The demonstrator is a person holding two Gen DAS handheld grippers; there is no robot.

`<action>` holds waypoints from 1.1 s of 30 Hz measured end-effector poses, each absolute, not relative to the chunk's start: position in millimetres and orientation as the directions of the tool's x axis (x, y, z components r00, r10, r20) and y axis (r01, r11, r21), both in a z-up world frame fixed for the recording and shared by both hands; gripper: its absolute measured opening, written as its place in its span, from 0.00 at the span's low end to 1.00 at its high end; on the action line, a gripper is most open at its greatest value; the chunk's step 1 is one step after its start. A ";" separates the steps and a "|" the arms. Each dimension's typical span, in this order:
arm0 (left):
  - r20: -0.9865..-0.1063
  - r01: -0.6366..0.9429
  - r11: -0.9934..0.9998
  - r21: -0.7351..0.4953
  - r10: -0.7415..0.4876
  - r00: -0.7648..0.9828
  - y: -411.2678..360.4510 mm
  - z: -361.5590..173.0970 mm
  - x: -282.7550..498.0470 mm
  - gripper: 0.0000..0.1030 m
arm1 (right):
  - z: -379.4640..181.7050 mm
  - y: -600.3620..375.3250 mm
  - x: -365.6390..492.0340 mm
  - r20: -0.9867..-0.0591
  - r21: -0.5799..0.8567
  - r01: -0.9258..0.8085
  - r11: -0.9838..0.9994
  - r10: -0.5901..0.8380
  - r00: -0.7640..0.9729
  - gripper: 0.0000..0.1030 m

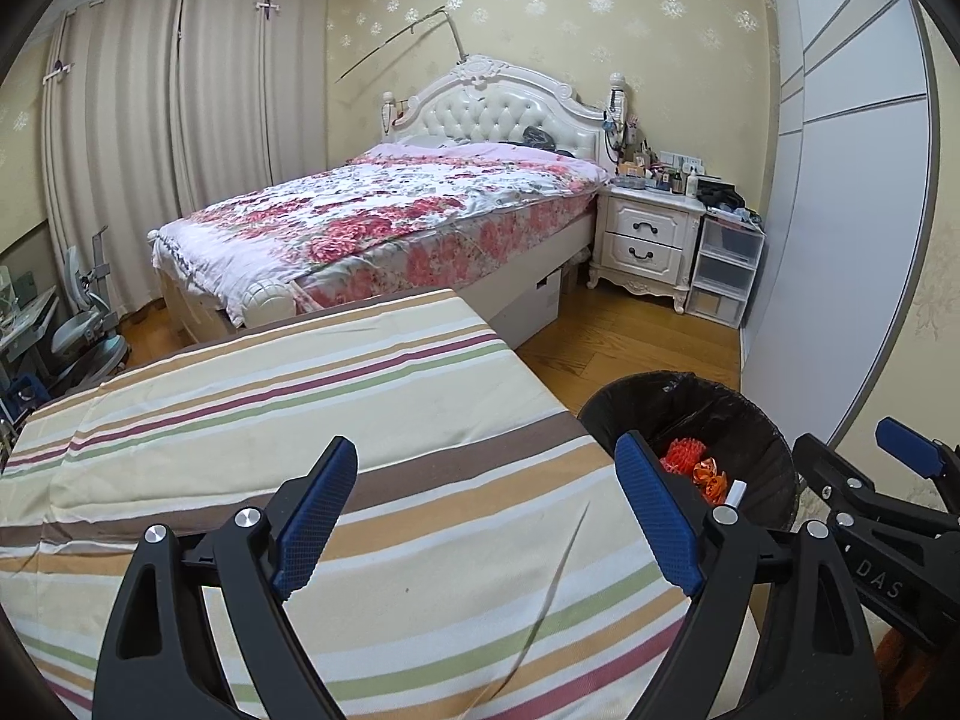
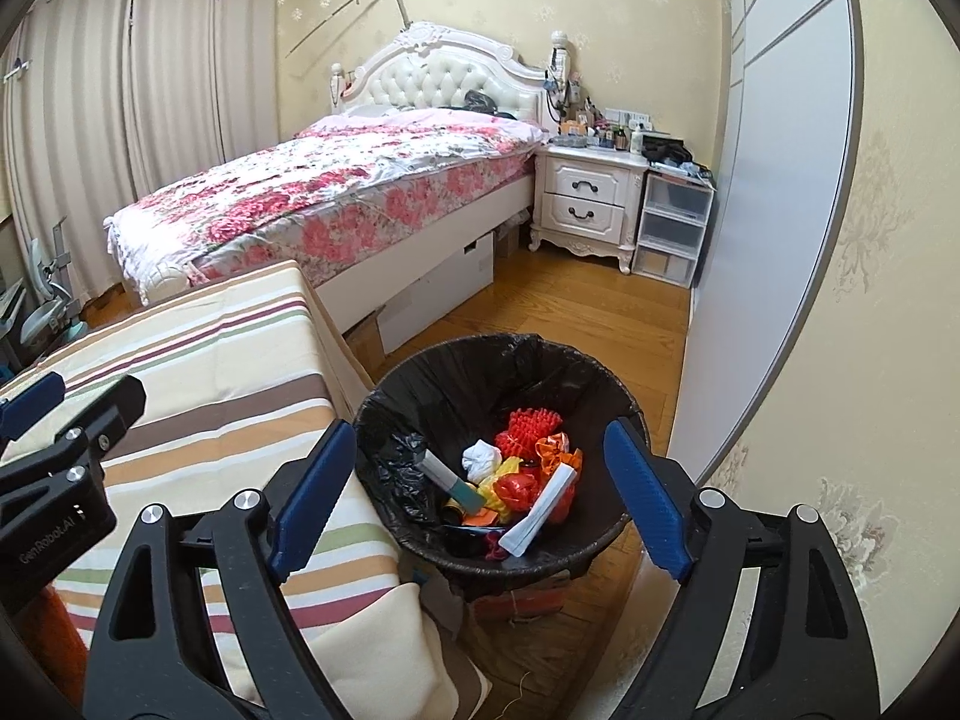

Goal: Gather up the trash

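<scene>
A round bin (image 2: 420, 396) lined with a black bag stands on the wood floor beside a striped cloth surface (image 1: 300, 408). Inside lie several pieces of trash: red and orange wrappers (image 2: 528, 426), a white crumpled wad (image 2: 483, 459), a teal tube (image 2: 456, 483) and a white packet (image 2: 540, 516). My right gripper (image 2: 480, 498) hovers above the bin's near side, open, with nothing between its blue pads. My left gripper (image 1: 486, 516) is open over the striped cloth, empty. The bin (image 1: 756, 438) shows at the lower right of the left wrist view.
A bed (image 2: 336, 192) with a floral cover fills the middle of the room. A white nightstand (image 2: 588, 198) and clear drawers (image 2: 672, 222) stand beside it. A wardrobe door (image 2: 774, 180) runs along the right. Cardboard boxes (image 2: 444, 294) sit under the bed.
</scene>
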State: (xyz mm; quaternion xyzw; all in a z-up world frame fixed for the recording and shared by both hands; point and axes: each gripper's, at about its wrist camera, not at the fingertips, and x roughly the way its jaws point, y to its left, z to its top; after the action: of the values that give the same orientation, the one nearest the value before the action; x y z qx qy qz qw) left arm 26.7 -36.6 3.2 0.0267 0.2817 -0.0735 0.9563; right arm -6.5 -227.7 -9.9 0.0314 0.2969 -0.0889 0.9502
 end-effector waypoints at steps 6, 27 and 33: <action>-0.526 0.149 0.989 -0.001 -0.127 0.841 -22.3 9.8 8.7 0.83 | 2.2 -215.0 -26.5 -0.539 0.013 0.171 0.985 -0.137 0.831 0.81; -0.492 0.139 0.990 -0.007 -0.124 0.862 -10.1 17.2 -15.6 0.83 | 20.0 -198.1 -57.8 -0.495 0.006 0.150 0.989 -0.127 0.860 0.81; -0.493 0.140 0.990 -0.008 -0.126 0.861 -10.1 17.3 -16.2 0.83 | 20.8 -197.6 -59.5 -0.493 0.006 0.150 0.989 -0.128 0.861 0.81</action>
State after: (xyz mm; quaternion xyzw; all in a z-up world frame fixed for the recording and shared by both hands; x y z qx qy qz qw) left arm -16.2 -10.1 17.3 0.0139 0.2544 -0.0688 0.9645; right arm -59.5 -197.6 20.8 0.0221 0.2540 -0.0721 0.9643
